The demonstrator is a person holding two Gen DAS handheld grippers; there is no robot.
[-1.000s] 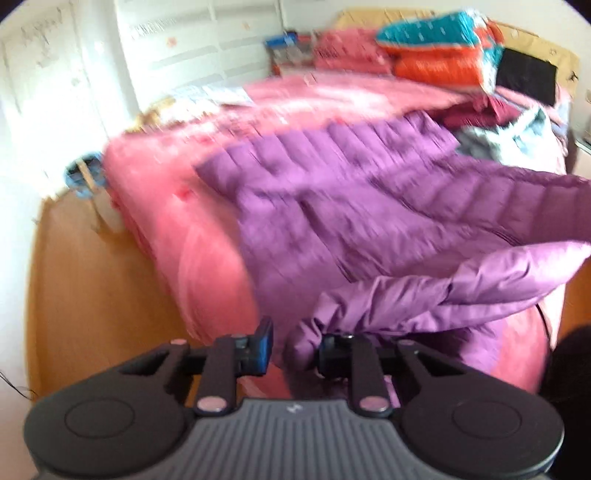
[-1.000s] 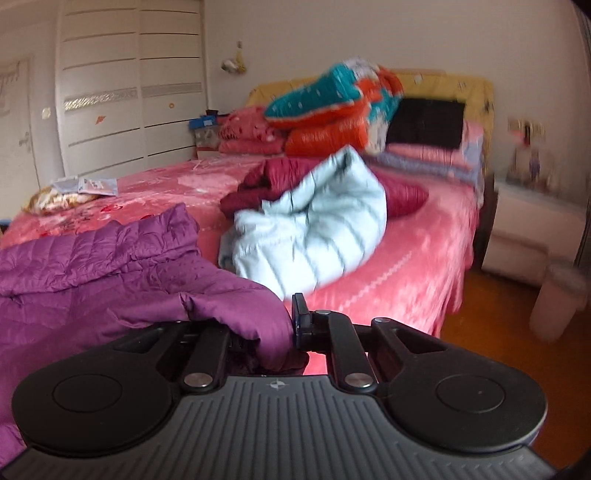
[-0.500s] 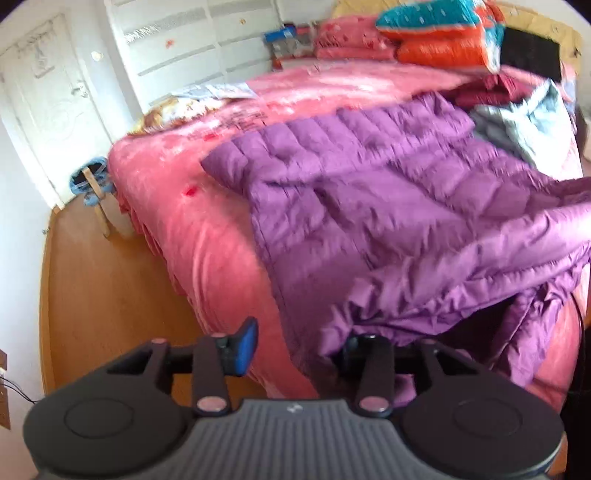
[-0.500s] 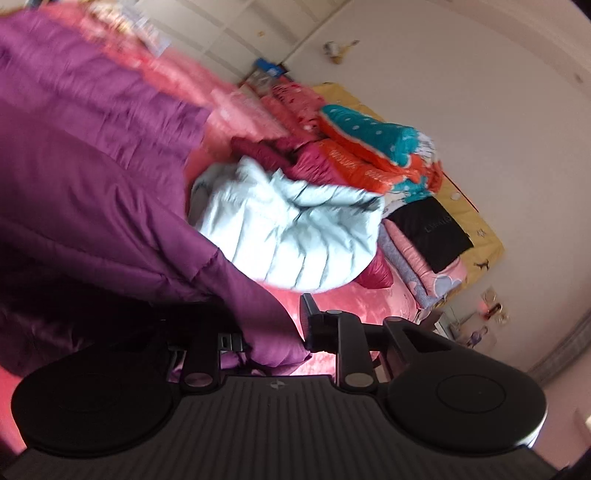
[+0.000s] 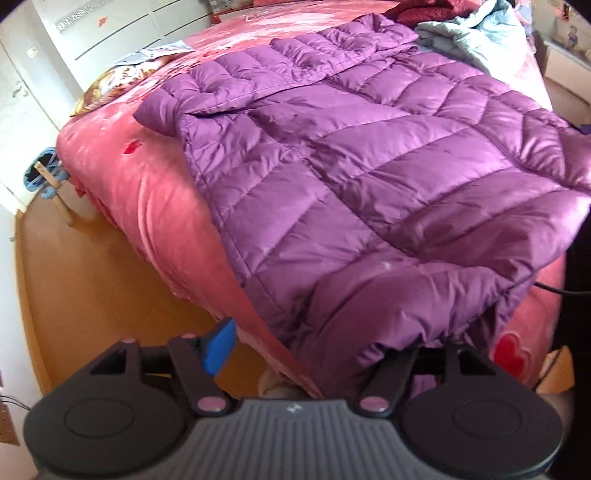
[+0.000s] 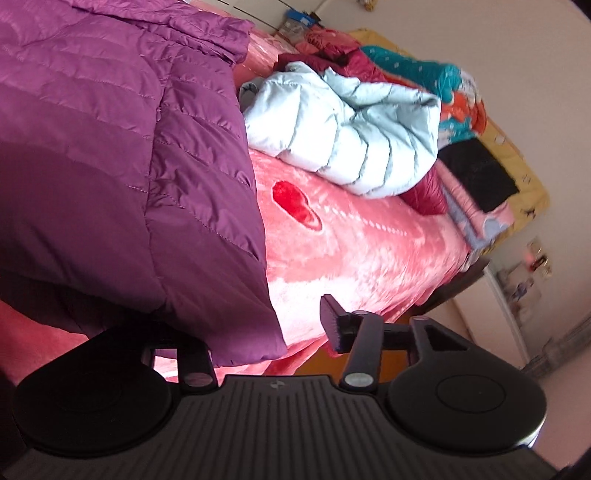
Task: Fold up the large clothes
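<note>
Purple down jacket (image 5: 369,177) now dropped flat on bed (image 5: 140,206), hem lower frame. Left tongs (image 5: 314,350), right tongs (image 6: 266,332) just been opening, hem loose between jaws, ungripped. Light, puffy, slick; regrip at hem corners.

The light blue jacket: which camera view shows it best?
The right wrist view. There the light blue jacket lies crumpled in full view on the pink bed, beyond the purple coat. The left wrist view shows only part of it at the top edge.
</note>
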